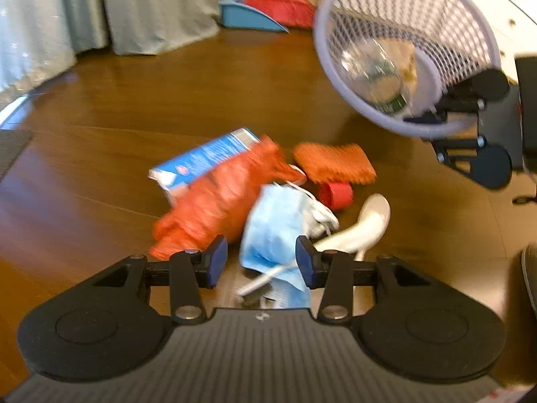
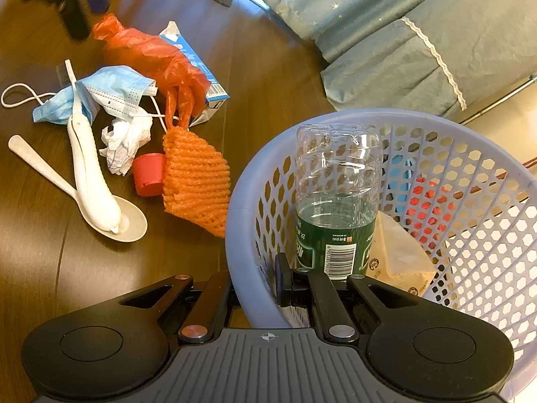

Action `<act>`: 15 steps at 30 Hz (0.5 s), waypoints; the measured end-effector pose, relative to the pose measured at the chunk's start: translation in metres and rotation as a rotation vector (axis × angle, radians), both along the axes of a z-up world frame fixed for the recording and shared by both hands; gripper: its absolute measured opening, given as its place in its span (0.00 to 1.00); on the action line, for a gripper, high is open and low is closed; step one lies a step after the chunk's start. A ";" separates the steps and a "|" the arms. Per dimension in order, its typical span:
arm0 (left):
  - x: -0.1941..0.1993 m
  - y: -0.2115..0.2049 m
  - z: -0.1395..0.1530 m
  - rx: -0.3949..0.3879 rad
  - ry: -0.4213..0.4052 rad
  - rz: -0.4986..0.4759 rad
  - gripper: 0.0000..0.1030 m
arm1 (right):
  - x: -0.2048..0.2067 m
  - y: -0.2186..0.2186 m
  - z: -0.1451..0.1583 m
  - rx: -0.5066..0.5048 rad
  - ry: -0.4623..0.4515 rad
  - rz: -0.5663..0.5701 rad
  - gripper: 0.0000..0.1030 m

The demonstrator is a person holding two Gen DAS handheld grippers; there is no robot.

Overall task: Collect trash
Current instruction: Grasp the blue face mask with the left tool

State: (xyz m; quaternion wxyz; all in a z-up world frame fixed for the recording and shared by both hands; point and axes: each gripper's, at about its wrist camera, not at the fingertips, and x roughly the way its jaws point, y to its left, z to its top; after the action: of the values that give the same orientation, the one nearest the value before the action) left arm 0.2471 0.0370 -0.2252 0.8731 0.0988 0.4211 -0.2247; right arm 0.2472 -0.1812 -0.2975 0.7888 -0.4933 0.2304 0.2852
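Trash lies piled on the wooden floor: a blue face mask [image 1: 275, 225] [image 2: 110, 90], an orange plastic bag [image 1: 214, 201] [image 2: 151, 53], a blue carton [image 1: 204, 158], an orange foam net [image 1: 332, 163] [image 2: 194, 181], a red cap [image 1: 335, 194], a white spoon [image 1: 365, 225], a toothbrush [image 2: 87, 168] and a crumpled tissue [image 2: 126, 144]. My left gripper [image 1: 261, 262] is open, low over the mask's near edge. My right gripper [image 2: 256, 285] is shut on the rim of a lavender mesh basket [image 2: 235, 221] [image 1: 322, 50]. Inside are a clear bottle [image 2: 337, 201] and a yellowish wrapper [image 2: 399, 255].
Grey-blue curtains [image 1: 151, 6] hang to the floor at the back. A blue dustpan [image 1: 248, 16] and a red one [image 1: 285, 3] stand against the wall. A dark mat [image 1: 10, 147] lies at the left. Bare floor surrounds the pile.
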 end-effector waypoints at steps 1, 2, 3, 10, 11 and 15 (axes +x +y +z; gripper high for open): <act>0.000 -0.004 -0.004 0.009 0.003 -0.013 0.38 | 0.000 0.000 0.000 0.000 0.000 0.000 0.03; 0.000 -0.009 -0.008 0.018 0.006 -0.027 0.38 | 0.000 0.000 0.000 0.000 0.000 0.000 0.03; 0.002 -0.012 -0.012 0.025 0.011 -0.036 0.38 | 0.000 0.000 0.000 0.001 0.000 0.000 0.03; 0.019 -0.021 -0.031 0.048 0.054 -0.031 0.46 | 0.000 0.000 0.000 0.001 0.000 0.000 0.03; 0.021 -0.020 -0.032 0.047 0.059 -0.030 0.46 | 0.000 0.000 0.000 0.001 0.000 0.000 0.03; 0.027 -0.017 -0.036 0.033 0.069 0.001 0.43 | 0.000 0.001 0.000 0.000 0.000 -0.001 0.03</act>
State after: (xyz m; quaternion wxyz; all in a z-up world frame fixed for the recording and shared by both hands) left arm 0.2738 0.0198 -0.2608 0.8564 0.1048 0.4548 -0.2206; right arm 0.2470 -0.1807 -0.2977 0.7890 -0.4932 0.2305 0.2847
